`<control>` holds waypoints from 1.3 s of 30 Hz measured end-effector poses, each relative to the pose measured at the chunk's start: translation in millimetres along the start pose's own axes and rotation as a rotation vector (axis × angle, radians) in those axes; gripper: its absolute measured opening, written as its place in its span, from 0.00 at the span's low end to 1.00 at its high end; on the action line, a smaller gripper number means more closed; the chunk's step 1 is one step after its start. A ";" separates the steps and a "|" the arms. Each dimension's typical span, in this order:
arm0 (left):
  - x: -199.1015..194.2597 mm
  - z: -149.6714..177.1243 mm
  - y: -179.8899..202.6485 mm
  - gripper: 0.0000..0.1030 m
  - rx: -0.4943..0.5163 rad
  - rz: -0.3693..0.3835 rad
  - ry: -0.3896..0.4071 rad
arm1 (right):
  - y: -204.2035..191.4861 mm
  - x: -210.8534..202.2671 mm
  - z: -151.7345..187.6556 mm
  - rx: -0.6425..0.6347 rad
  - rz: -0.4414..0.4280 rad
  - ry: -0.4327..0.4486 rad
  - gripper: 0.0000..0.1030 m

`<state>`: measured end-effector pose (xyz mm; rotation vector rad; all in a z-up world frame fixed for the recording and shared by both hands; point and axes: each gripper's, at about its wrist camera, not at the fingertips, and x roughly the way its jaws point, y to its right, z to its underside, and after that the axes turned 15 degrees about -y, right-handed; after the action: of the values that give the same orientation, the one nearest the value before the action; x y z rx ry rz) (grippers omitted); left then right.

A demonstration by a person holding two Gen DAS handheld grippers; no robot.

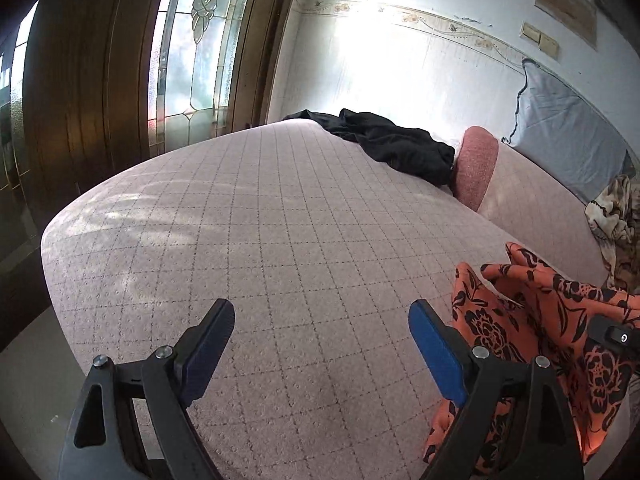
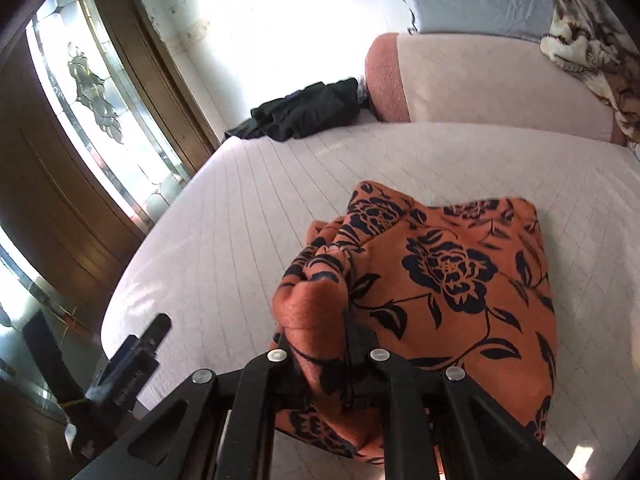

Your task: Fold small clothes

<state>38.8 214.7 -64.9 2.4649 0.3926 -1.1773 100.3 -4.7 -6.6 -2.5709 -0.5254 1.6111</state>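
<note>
Right hand-held gripper point(image 2: 320, 344) clamped tight on a bunched edge of the orange floral garment point(image 2: 452, 272), which lies rumpled on the bed point(image 2: 240, 216): folding barely begun, and the black garment point(image 1: 396, 144) waits untouched by the bolster. Left hand-held gripper point(image 1: 322, 320) gapes wide, empty, beside the cloth. Only the right view shows the pinch itself

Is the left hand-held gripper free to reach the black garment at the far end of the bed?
Probably yes. The left hand-held gripper is open and empty, and only bare pink bedspread lies between it and the black garment; the orange floral cloth lies off to its right.
</note>
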 end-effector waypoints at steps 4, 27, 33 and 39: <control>5.9 -1.9 -10.5 0.87 -0.056 0.010 -0.025 | -23.6 60.4 24.0 -0.058 0.013 -0.160 0.15; 44.8 44.7 73.2 0.14 0.202 0.368 -0.496 | 86.3 -4.0 118.3 0.208 -0.164 -0.029 0.67; 49.8 54.0 66.5 0.17 0.174 0.352 -0.501 | 101.5 5.5 118.4 0.233 -0.201 -0.041 0.67; 6.0 37.9 84.1 0.18 0.273 0.276 -0.401 | 114.4 8.1 117.3 0.248 -0.260 -0.049 0.67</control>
<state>50.6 123.4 -73.3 2.3132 -0.2279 -1.6356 28.7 -124.5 -92.8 -2.1893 -0.5934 1.5448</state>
